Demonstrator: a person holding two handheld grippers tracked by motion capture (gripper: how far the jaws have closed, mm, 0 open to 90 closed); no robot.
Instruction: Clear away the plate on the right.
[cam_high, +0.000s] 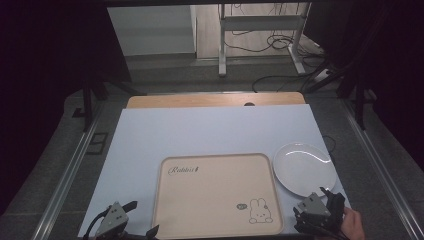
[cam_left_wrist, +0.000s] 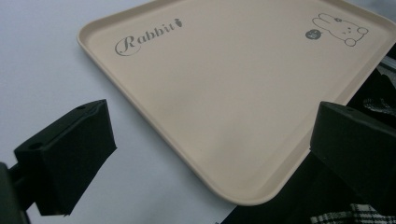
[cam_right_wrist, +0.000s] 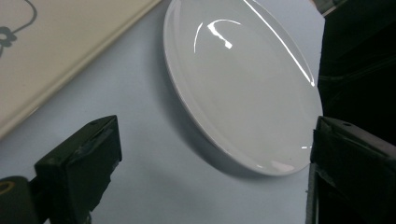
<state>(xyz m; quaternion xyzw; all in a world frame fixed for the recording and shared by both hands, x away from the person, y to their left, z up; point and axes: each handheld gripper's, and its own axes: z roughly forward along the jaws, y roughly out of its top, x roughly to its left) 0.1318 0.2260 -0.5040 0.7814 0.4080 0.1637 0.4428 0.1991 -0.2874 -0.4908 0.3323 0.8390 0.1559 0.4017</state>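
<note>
Beige tray (cam_high: 215, 200) (lettered "Rabbit"), white plate (cam_high: 303, 168)

One beige tray (cam_high: 210, 200) printed with a rabbit sits at lower centre of the high view. One white plate (cam_high: 304, 169) lies at lower right. One pale blue table mat (cam_high: 210, 130) spreads beneath both. Two handheld grippers, the left gripper (cam_high: 114, 220) and the right gripper (cam_high: 317, 212), appear at the bottom corners.

tray (cam_high: 215, 200) near front edge of table (cam_high: 200, 130), centre; plate (cam_high: 304, 169) just right of tray, apart; grippers at front corners, left (cam_high: 131, 220), right (cam_high: 320, 200).
</note>
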